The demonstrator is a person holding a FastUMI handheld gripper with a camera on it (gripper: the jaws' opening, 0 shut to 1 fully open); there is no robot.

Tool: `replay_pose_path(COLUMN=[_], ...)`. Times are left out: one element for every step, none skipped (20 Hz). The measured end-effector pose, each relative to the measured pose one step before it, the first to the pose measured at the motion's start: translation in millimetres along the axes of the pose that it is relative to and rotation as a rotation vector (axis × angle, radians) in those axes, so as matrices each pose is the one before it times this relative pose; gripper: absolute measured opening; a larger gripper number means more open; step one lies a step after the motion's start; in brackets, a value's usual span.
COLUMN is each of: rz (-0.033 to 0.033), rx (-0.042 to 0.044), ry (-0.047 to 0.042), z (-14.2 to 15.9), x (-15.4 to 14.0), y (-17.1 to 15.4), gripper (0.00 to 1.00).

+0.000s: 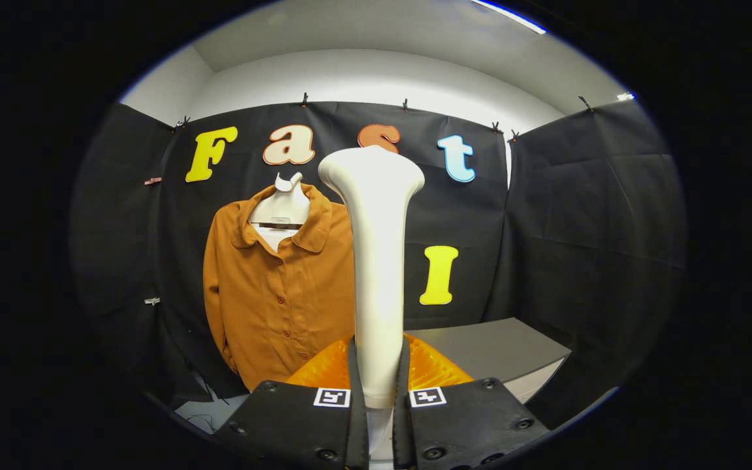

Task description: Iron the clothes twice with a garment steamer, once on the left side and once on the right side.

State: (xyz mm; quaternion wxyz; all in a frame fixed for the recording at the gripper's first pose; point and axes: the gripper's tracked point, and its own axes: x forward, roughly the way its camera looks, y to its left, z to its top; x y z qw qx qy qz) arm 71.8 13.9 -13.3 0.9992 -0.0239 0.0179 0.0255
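**Steamer held, shirt ahead and to the left of it**

1. Gripper state. The gripper [379, 391] is closed down to the width of the garment steamer [376, 261]. Both fingers press on the lower part of the white handle, 1 on each side. The hold appears firm; no gap shows between finger and handle.

2. Steamer attitude. The steamer stands upright between the fingers. Its long axis runs straight up from the grip, and its flared head sits at the top, in front of the booth wall. Which way the steam face points cannot be determined from this view.

3. Task item. All positions below are given relative to the steamer. The orange shirt [278, 287] hangs on a white hanger [281, 205] against the wall, beyond the steamer and to its left. The shirt's long axis is vertical, parallel to the steamer. The shirt's right edge lies behind the handle; the button placket is left of it. Steamer and shirt appear well apart in depth.

4. Other items. A grey table [506, 349] lies beyond the steamer to its right, low down.

5. Next move, as judged. No pass appears started. The steamer must travel forward and left to reach the fabric, then run along the shirt's vertical axis, 1 pass on each side of the placket.
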Motion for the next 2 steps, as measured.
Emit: replay_pose_path(rz=[0.00118, 0.00092], rx=[0.00256, 0.00154], ry=[-0.00031, 0.00083], z=[0.27, -0.32], x=[-0.51, 0.53], y=[-0.24, 0.41], gripper=[0.18, 0.18])
